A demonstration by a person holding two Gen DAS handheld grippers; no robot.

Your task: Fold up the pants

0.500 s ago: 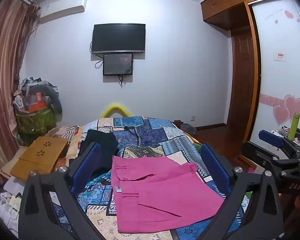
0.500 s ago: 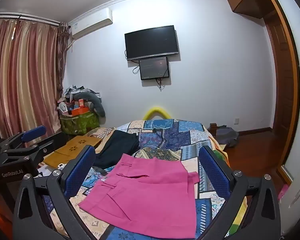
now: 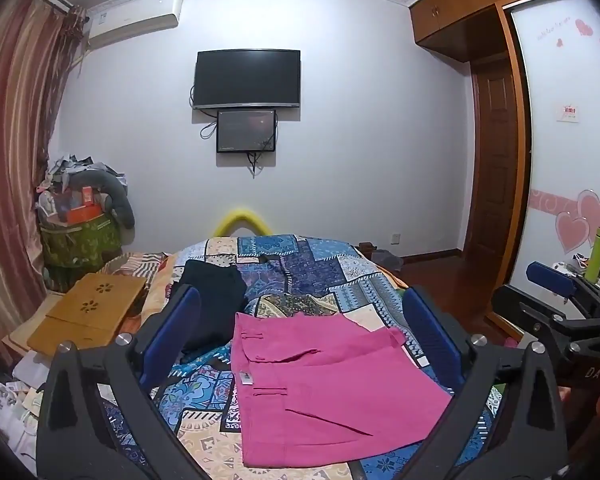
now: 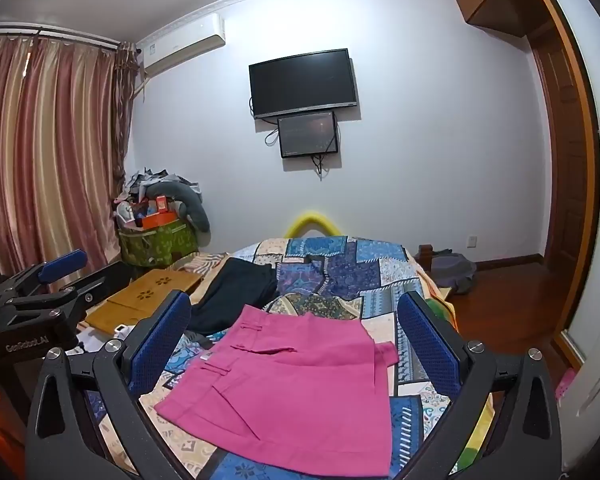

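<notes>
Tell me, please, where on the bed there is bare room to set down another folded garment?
Bare quilt lies beyond the folded pink pants, toward the yellow foam arch, right of the dark folded garment. A narrower strip runs along the pants' right side. The left edge is crowded: the dark garment, a wooden perforated lap desk, papers.

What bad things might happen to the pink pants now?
The pink pants lie folded with loose flaps on top; a clumsy grab by either open claw, left claw or right claw, might undo the fold. The black clothes lie close beside them and might get snagged too.
</notes>
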